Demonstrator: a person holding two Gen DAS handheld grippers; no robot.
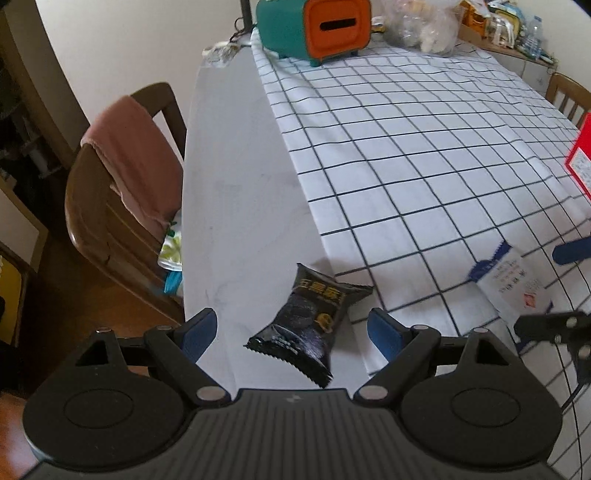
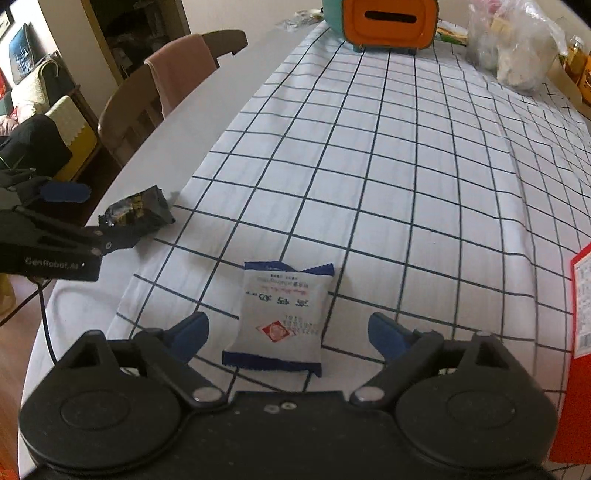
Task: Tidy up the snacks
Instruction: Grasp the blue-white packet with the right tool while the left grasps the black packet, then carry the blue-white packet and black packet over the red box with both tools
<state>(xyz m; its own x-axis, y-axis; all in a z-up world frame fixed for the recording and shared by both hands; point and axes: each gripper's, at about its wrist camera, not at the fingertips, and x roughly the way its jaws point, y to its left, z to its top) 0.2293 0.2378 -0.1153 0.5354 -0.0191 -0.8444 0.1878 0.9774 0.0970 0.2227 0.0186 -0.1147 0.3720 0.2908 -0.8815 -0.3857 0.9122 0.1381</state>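
Observation:
A black snack packet (image 1: 310, 325) lies on the bare white tabletop at the edge of the checked cloth. My left gripper (image 1: 295, 332) is open with its blue pads (image 1: 201, 328) on either side of the packet, not touching it. A white snack packet with blue ends (image 2: 282, 317) lies flat on the checked cloth. My right gripper (image 2: 288, 332) is open around it, its blue pads (image 2: 190, 332) well clear of the wrapper. The right wrist view also shows the black packet (image 2: 138, 214) and the left gripper's fingers (image 2: 66, 194) at the far left. The white packet (image 1: 511, 284) shows in the left wrist view too.
A teal and orange box with a slot (image 1: 314, 27) and a clear bag of items (image 1: 424, 26) stand at the table's far end. A red box (image 2: 580, 306) sits at the right edge. A wooden chair with pink cloth (image 1: 125, 158) stands left of the table.

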